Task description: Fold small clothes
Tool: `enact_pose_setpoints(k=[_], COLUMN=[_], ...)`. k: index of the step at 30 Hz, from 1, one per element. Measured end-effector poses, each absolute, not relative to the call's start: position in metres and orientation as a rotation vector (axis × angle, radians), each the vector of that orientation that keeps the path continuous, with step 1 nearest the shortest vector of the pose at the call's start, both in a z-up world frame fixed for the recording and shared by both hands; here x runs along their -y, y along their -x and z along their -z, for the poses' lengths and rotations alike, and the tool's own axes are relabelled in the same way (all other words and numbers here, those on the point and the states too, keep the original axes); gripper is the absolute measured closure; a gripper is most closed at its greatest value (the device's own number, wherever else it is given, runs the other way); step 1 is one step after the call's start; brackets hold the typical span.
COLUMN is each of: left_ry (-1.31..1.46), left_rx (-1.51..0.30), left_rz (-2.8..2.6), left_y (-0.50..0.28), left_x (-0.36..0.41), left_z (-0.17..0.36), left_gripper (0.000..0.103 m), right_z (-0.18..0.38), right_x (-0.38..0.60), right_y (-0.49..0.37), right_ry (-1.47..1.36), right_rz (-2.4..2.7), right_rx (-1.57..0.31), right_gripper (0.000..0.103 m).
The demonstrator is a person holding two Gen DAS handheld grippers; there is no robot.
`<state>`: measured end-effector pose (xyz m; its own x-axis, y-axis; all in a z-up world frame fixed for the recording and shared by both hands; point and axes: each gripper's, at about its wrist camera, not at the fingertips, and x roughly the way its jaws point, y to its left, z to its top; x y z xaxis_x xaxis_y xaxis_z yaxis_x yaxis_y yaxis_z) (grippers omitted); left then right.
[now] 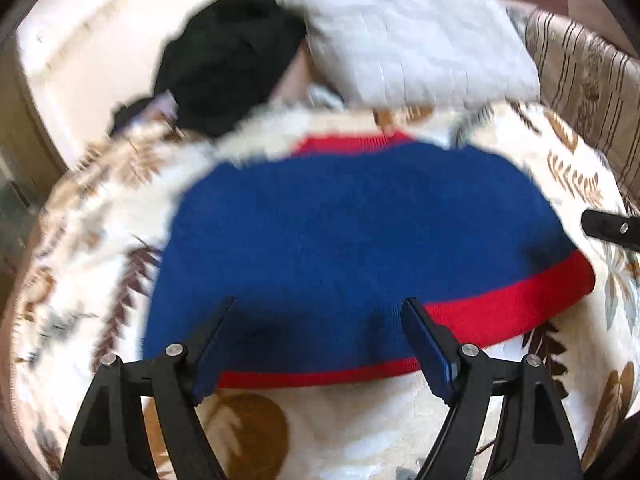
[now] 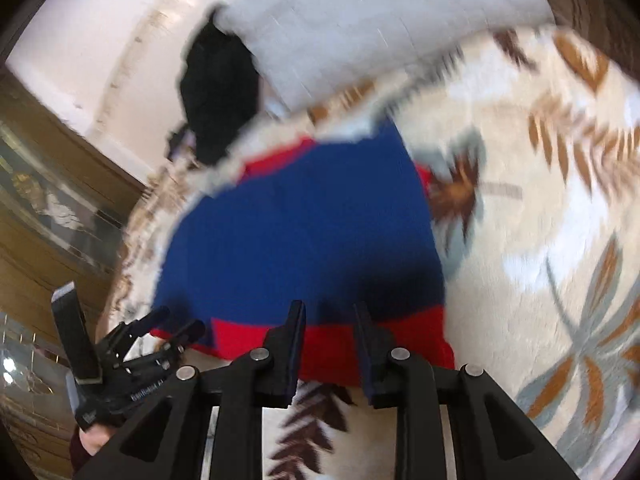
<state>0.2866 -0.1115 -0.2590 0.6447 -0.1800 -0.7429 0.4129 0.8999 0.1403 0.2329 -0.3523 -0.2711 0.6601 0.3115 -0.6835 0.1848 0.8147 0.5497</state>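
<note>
A blue knitted sweater [image 1: 352, 232] with red collar and red hem bands lies flat on a cream leaf-patterned blanket [image 1: 344, 420]. My left gripper [image 1: 320, 308] hovers over its near edge, jaws wide apart, nothing between the pads. In the right wrist view the same sweater [image 2: 296, 232] lies ahead, its red hem band nearest. My right gripper [image 2: 329, 312] is over that hem with a narrow gap between its fingers and no fabric pinched. The left gripper [image 2: 178, 320] shows at the lower left, held by a hand, at the sweater's corner. The picture is blurred.
A black garment [image 1: 228, 68] and a pale grey quilted pillow [image 1: 408, 40] lie beyond the sweater at the blanket's far edge. Striped brown upholstery [image 1: 592, 76] is at the right. A wooden cabinet with glass [image 2: 48, 200] stands to the left.
</note>
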Motion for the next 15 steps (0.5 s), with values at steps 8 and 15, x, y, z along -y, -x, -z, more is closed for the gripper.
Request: enact_pose_setpoints(k=[8, 15], left_ry=[-0.219, -0.225], left_rx=[-0.659, -0.600], left_rz=[0.278, 0.242], left_y=[-0.262, -0.248], left_x=[0.095, 0.081], left_z=[0.215, 0.204], left_gripper=[0.020, 0.019], right_z=[0.205, 0.193], right_x=[0.316, 0.292], right_y=[-0.202, -0.194], right_ry=[-0.456, -0.439], right_rz=[-0.044, -0.046], right_rx=[-0.584, -0.535], right_gripper=[0.025, 0.026])
